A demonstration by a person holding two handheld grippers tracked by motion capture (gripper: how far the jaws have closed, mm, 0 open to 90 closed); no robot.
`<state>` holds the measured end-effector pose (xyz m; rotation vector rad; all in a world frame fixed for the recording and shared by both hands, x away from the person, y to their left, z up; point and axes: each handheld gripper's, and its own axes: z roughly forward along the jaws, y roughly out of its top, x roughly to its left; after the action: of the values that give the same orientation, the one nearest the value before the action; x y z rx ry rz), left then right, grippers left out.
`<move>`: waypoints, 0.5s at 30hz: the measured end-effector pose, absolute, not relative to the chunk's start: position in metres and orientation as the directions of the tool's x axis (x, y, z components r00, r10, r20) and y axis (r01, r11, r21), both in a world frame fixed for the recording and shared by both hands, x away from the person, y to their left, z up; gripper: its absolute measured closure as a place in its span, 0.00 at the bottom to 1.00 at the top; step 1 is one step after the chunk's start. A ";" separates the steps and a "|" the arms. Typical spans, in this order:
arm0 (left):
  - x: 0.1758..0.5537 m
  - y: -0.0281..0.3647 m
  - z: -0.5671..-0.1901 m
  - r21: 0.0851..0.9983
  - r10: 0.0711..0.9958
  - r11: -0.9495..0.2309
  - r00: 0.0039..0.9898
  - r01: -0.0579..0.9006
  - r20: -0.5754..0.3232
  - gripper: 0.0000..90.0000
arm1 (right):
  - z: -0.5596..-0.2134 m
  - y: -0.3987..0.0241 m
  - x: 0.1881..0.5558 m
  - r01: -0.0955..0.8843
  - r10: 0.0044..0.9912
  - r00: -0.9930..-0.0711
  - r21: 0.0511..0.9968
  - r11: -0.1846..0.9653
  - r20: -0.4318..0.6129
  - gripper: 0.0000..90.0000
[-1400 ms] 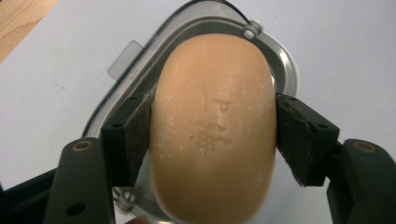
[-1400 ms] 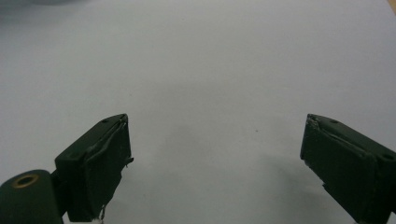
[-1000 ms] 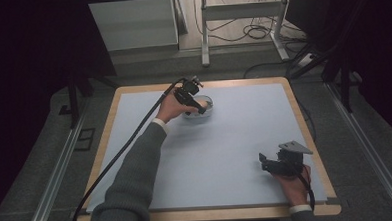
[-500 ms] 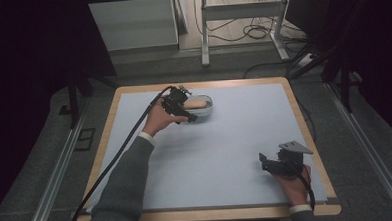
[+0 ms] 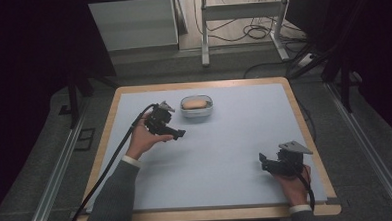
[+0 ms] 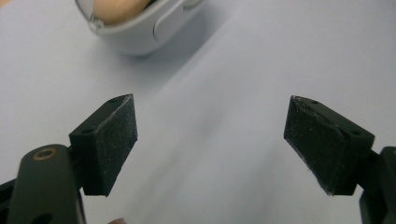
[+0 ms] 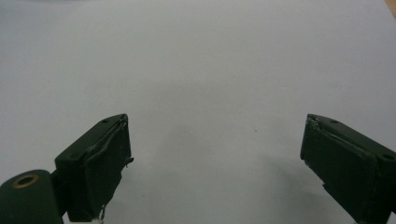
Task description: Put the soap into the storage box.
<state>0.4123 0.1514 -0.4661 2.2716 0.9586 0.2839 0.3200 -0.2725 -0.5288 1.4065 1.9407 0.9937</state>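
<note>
A small pale bowl stands near the far middle of the light blue table top, with a tan rounded lump in it. My left gripper hovers just left of and nearer than the bowl, apart from it. Its jaws have just been opening and stand open with nothing between them. In the left gripper view the bowl lies ahead to the upper left. My right gripper rests at the near right, open over bare table.
A wooden rim frames the table top. Beyond the far edge are a metal stand and floor cables. Metal rails run along both sides. A black cable trails from the left gripper off the near left.
My left hand has drawn back from the bowl toward the left and nearer side, leaving the bowl uncovered. Its jaws stand wider. The right gripper has stayed put.
</note>
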 end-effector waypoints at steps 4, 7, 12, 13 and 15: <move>0.394 0.167 -0.473 0.657 0.715 -0.491 0.696 0.573 -0.072 0.19 | -0.529 -0.272 0.320 0.553 0.951 -0.309 0.813 0.183 -0.004 0.10; 0.380 0.181 -0.478 0.665 0.731 -0.465 0.677 0.585 -0.084 0.20 | -0.529 -0.272 0.320 0.553 0.951 -0.309 0.813 0.184 -0.005 0.10; 0.359 0.200 -0.488 0.671 0.761 -0.430 0.642 0.604 -0.090 0.20 | -0.529 -0.272 0.320 0.554 0.951 -0.308 0.812 0.184 -0.006 0.10; 0.355 0.204 -0.490 0.670 0.768 -0.423 0.634 0.610 -0.093 0.20 | -0.529 -0.272 0.320 0.554 0.951 -0.308 0.812 0.185 -0.006 0.10; 0.348 0.210 -0.495 0.666 0.774 -0.411 0.625 0.623 -0.106 0.20 | -0.529 -0.272 0.320 0.553 0.952 -0.307 0.812 0.186 -0.009 0.10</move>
<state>0.3478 0.2101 -0.4954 2.1628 1.0884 0.2847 0.3200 -0.2720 -0.5288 1.4055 1.9396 0.9872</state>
